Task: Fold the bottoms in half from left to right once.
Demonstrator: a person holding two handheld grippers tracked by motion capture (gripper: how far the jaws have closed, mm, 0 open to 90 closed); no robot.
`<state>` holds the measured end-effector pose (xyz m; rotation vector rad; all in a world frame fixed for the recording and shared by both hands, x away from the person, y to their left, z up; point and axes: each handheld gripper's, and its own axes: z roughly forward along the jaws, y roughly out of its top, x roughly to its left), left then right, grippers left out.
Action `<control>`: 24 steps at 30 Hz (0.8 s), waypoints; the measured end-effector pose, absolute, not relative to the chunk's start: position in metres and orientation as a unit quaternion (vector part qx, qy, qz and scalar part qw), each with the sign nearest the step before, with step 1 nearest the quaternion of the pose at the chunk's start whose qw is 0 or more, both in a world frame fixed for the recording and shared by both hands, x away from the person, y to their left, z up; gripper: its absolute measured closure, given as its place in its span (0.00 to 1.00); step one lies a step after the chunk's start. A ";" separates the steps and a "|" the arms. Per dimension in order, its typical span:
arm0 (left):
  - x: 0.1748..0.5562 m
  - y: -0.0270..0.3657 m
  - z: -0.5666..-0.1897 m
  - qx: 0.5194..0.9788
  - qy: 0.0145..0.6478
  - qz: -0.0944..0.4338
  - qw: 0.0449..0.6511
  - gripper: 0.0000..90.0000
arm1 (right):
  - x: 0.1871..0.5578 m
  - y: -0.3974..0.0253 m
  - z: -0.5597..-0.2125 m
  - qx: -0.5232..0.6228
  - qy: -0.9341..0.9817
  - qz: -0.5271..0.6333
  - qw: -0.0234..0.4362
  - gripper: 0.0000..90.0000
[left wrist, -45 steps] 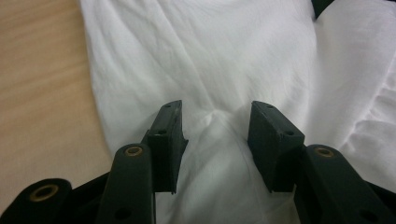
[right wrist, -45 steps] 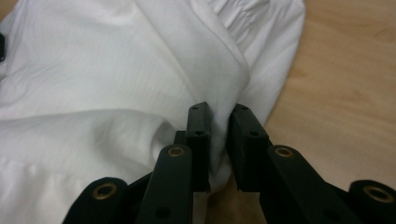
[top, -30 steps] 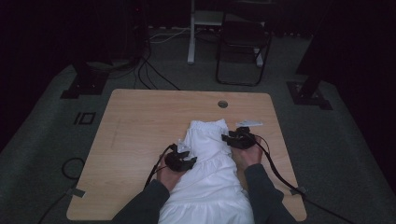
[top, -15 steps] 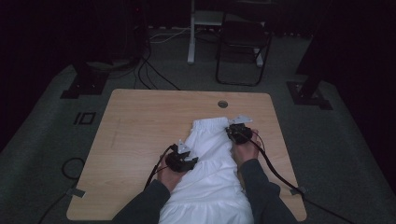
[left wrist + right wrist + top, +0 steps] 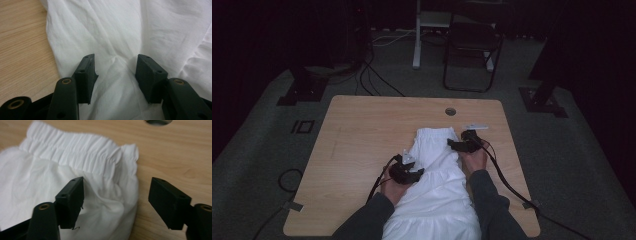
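Your left gripper stands wide over the white garment; your right gripper, also wide, has slid up to the waistband corner on the table. You look set to pinch both edges.

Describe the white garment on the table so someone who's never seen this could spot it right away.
On the wooden table, look toward the near right part, between the person's two hands. The white garment lies there, running off the near edge, its gathered elastic band at the far end. It is the only cloth, bright against the wood.
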<state>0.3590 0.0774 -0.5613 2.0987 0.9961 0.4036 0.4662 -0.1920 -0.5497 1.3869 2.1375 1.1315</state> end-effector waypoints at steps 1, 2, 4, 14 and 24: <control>0.359 0.077 -0.561 0.822 0.391 0.158 0.382 0.56 | 0.467 -0.190 -0.552 0.490 0.758 0.392 0.180 0.29; 0.359 0.078 -0.561 0.823 0.390 0.159 0.382 0.56 | 0.468 -0.189 -0.554 0.489 0.760 0.388 0.180 0.29; 0.358 0.078 -0.562 0.822 0.391 0.159 0.381 0.56 | 0.468 -0.186 -0.557 0.490 0.762 0.379 0.186 0.34; 0.334 0.079 -0.563 0.816 0.403 0.163 0.381 0.56 | 0.437 -0.176 -0.563 0.476 0.770 0.376 0.199 0.73; 0.334 0.088 -0.520 0.806 0.393 0.192 0.398 0.46 | 0.422 -0.175 -0.563 0.474 0.771 0.387 0.175 0.85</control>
